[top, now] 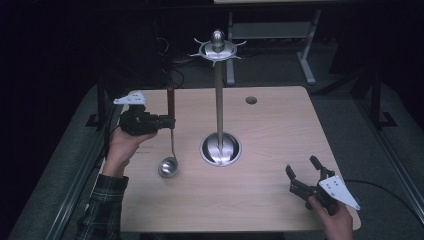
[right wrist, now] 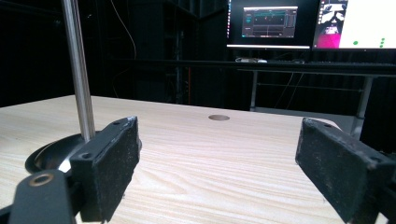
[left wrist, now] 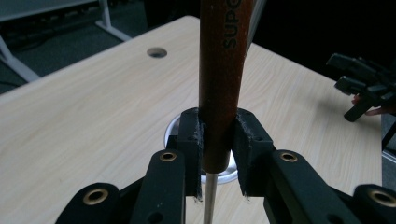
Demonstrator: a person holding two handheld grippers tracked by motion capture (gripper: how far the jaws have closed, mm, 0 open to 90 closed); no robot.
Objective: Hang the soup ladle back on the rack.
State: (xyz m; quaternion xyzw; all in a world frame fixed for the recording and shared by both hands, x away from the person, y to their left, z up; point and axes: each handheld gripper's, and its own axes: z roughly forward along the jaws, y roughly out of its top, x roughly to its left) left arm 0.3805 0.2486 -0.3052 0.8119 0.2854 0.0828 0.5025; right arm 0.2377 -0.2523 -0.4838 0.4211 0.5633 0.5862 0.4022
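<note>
Up close: left tool (left wrist: 218, 154) clamps ladle (left wrist: 223, 74) handle | high view: bowl (top: 168, 167)

one ladle (top: 168, 159), one metal stand (top: 220, 145), two tongs, one table (top: 260, 200)

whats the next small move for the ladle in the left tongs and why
Probably lift it higher and carry it toward the rack. The left tongs are shut on the ladle by its wooden handle, upright with the bowl low over the table, and the rack's hooks sit well above the handle's top.
</note>
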